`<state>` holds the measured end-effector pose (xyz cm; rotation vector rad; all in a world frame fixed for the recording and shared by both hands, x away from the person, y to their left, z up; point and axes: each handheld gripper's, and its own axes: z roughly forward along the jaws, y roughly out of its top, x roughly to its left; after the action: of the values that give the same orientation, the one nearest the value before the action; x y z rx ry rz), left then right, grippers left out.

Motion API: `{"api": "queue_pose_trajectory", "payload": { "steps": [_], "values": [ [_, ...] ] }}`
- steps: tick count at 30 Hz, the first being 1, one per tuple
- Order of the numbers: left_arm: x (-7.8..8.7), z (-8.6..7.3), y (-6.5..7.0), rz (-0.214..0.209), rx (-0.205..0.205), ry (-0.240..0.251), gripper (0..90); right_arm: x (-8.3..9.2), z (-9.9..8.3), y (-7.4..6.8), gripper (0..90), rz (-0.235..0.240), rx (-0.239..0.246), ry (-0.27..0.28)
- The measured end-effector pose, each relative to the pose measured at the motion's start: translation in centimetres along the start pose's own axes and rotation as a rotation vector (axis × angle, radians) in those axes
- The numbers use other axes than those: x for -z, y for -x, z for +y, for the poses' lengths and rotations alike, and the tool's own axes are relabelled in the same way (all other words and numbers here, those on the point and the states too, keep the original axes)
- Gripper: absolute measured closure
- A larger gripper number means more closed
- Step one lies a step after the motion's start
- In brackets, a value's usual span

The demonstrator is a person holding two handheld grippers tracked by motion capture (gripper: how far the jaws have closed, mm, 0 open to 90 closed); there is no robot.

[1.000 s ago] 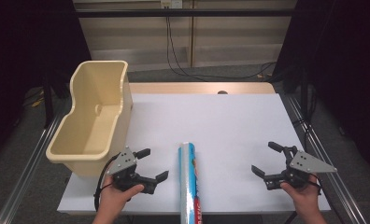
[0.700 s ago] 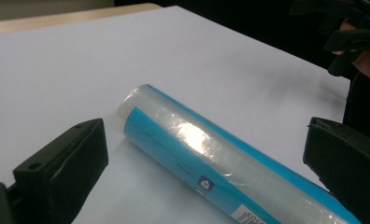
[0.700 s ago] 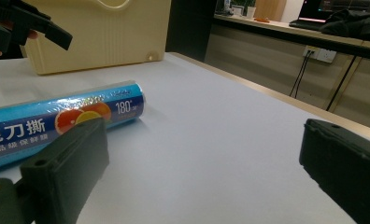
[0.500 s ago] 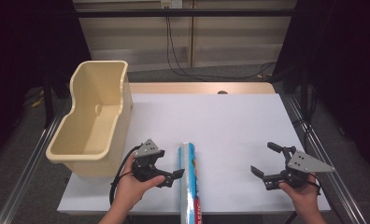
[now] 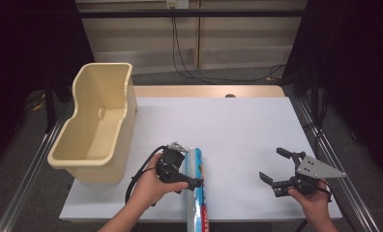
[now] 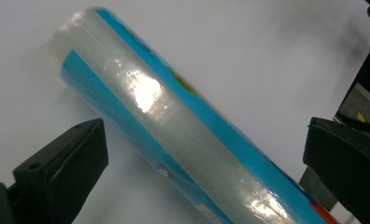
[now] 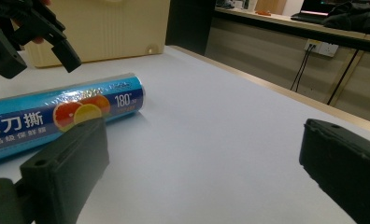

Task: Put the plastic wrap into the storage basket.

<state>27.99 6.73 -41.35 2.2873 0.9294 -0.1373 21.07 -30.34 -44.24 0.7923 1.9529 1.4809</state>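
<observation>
Roll: a long blue roll (image 5: 195, 193) of cling film in clear wrap lies on the white table (image 5: 238, 130), at the near edge, pointing near to far; its near end goes past the table edge (orange fruit pictures and "180" show in the right gripper view).
Left gripper: the left gripper (image 5: 188, 175) hangs over the roll's far part, jaws wide open, one on each side of the roll, nothing gripped; whether they touch it I cannot tell.
Right gripper: the right gripper (image 5: 274, 166) rests low at the near right, well apart from the roll, jaws wide open and empty.
Bin: a cream plastic bin (image 5: 95, 126) stands at the left edge, farther back.
</observation>
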Motion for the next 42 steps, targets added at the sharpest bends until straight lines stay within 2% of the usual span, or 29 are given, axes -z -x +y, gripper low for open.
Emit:
{"api": "queue_pose_trajectory", "payload": {
  "steps": [3, 7, 8, 9, 10, 12, 13, 17, 20, 23, 26, 28, 33, 38, 39, 41, 42],
  "values": [
    [-0.8, 0.2, 0.1, 0.006, 0.056, -0.062, 0.0, 0.0, 0.0, 0.0, 1.1, -0.002, -0.003, -0.001],
    [-1.6, 0.3, 0.2, 0.011, 0.085, -0.134, 0.0, 0.0, -0.1, 0.0, 1.1, -0.005, -0.009, -0.005],
    [-2.0, 0.3, 0.4, 0.025, 0.107, -0.158, 0.4, 0.0, -0.1, 0.0, 1.2, -0.004, -0.008, -0.005],
    [-2.0, 0.3, 0.4, 0.025, 0.107, -0.158, 0.6, 0.0, -0.1, 0.0, 1.2, -0.004, -0.009, -0.005],
    [-2.4, 0.3, 0.5, 0.046, 0.116, -0.201, 0.8, 0.0, -0.1, 0.0, 1.2, -0.004, -0.011, -0.005],
    [-2.6, 0.2, 0.7, 0.053, 0.127, -0.21, 0.9, 0.0, -0.1, 0.0, 1.2, -0.005, -0.012, -0.004],
    [-2.8, 0.1, 0.9, 0.051, 0.148, -0.222, 0.8, 0.0, -0.1, 0.0, 1.2, -0.004, -0.012, -0.004],
    [-3.3, 0.2, 1.4, 0.056, 0.16, -0.264, 2.6, 0.0, -0.1, 0.1, 1.2, -0.004, -0.01, 0.0],
    [-3.7, 0.1, 1.7, 0.063, 0.184, -0.273, 3.1, 0.0, -0.1, 0.1, 1.2, -0.003, -0.015, -0.002],
    [-4.2, 0.0, 1.8, 0.063, 0.192, -0.298, 3.3, 0.0, -0.1, 0.1, 1.3, -0.003, -0.012, -0.001],
    [-5.1, -0.4, 2.2, 0.058, 0.205, -0.357, 4.4, 0.0, -0.1, 0.1, 1.3, -0.004, -0.013, -0.002],
    [-5.3, -0.5, 2.6, 0.078, 0.175, -0.369, 3.6, 0.0, -0.1, 0.1, 1.3, -0.004, -0.011, -0.005],
    [-5.3, -0.4, 2.4, 0.074, 0.192, -0.368, 6.5, 0.0, -0.1, 0.0, 1.3, -0.005, -0.013, -0.007],
    [-5.2, 0.2, 2.1, 0.063, 0.191, -0.411, 10.9, -0.1, -0.1, 0.0, 1.3, -0.001, -0.006, -0.009],
    [-5.2, 0.5, 1.8, 0.054, 0.193, -0.423, 14.2, -0.1, -0.1, 0.0, 1.3, 0.003, 0.001, -0.012],
    [-5.2, 0.6, 1.7, 0.045, 0.201, -0.427, 16.3, -0.1, -0.1, 0.0, 1.3, 0.003, 0.004, -0.011],
    [-5.2, 0.8, 1.7, 0.041, 0.186, -0.445, 18.0, -0.1, -0.1, 0.0, 1.3, 0.002, 0.006, -0.009]
  ]
}}
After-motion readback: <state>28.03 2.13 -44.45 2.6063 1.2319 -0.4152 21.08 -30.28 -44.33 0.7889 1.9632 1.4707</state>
